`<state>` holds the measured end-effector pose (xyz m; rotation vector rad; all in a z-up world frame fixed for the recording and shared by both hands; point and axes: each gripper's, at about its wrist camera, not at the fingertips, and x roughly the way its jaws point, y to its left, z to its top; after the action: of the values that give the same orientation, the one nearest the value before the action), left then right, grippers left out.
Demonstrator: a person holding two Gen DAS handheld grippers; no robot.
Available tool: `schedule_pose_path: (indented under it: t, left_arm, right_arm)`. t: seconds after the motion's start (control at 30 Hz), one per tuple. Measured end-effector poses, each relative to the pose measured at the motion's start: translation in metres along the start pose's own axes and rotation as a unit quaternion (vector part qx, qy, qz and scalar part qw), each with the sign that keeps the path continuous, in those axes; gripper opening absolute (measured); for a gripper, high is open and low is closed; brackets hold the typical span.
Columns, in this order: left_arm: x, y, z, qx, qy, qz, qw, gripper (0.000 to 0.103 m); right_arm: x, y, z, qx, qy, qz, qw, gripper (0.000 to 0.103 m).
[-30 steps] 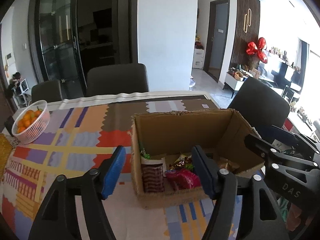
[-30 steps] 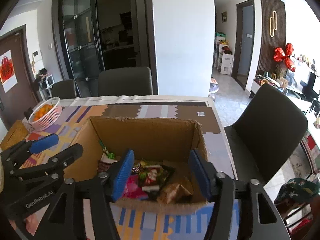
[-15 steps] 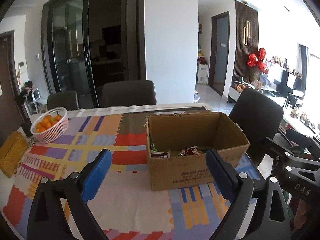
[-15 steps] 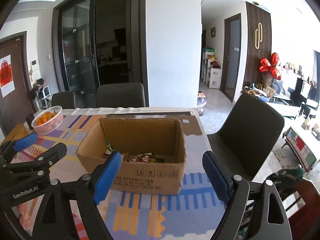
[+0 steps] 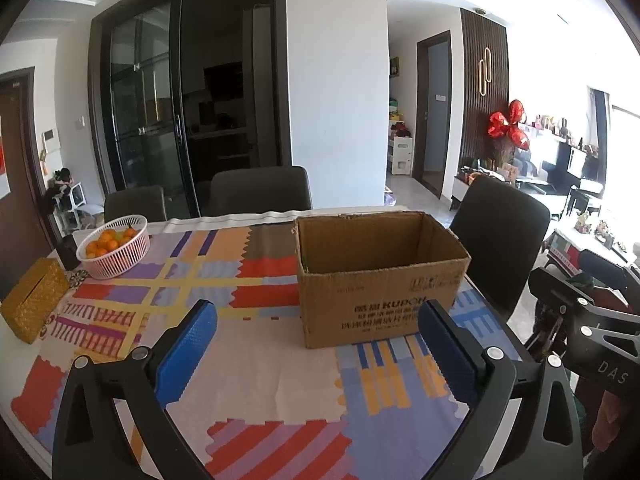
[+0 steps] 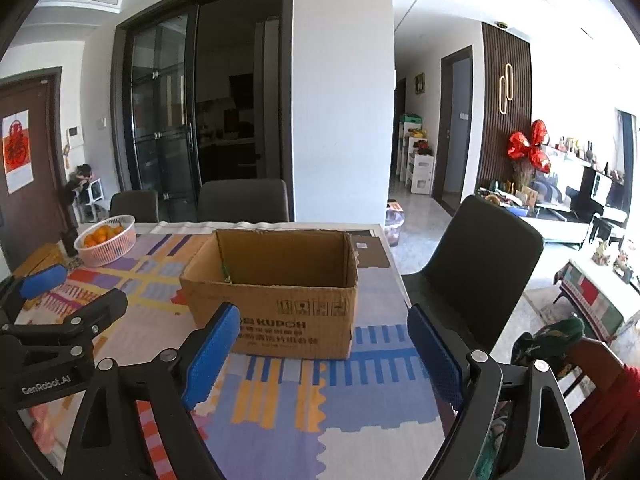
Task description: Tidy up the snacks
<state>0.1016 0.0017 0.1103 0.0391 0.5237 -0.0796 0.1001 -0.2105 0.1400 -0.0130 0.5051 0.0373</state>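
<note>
Readable lettering in your two views
You can read "KUPOH" on the cardboard box at frame centre, "GenRobot.AI" on the left gripper at lower left, and "DAS" on the right gripper at lower right

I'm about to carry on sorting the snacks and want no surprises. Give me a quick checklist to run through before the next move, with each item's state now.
1. Left gripper holds nothing: ok, jaws opening, nothing between them.
2. Right gripper holds nothing: ok, jaws opening, nothing between them.
3. Cardboard box upright, top open: ok.
4. Snacks settled inside the box: cannot tell, its front wall hides the bottom.
5. Loose snacks left on the tablecloth: none in view, ok.
6. Basket of oranges apart from the box: ok.
</note>
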Motion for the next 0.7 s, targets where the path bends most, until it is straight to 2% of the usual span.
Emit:
schedule_pose_path:
  t: [0.33, 0.7]
  left_arm:
    - [-0.024, 0.000, -0.010, 0.002, -0.010, 0.002, 0.9999, 0.103]
    - [-0.039, -0.001, -0.009, 0.002, -0.025, 0.006, 0.9997, 0.103]
  right_arm:
    - [-0.027, 0.004, -0.011, 0.001, -0.012, -0.008, 1.000, 0.087]
    - [-0.035, 0.008, -0.015, 0.001, -0.013, 0.001, 1.000, 0.087]
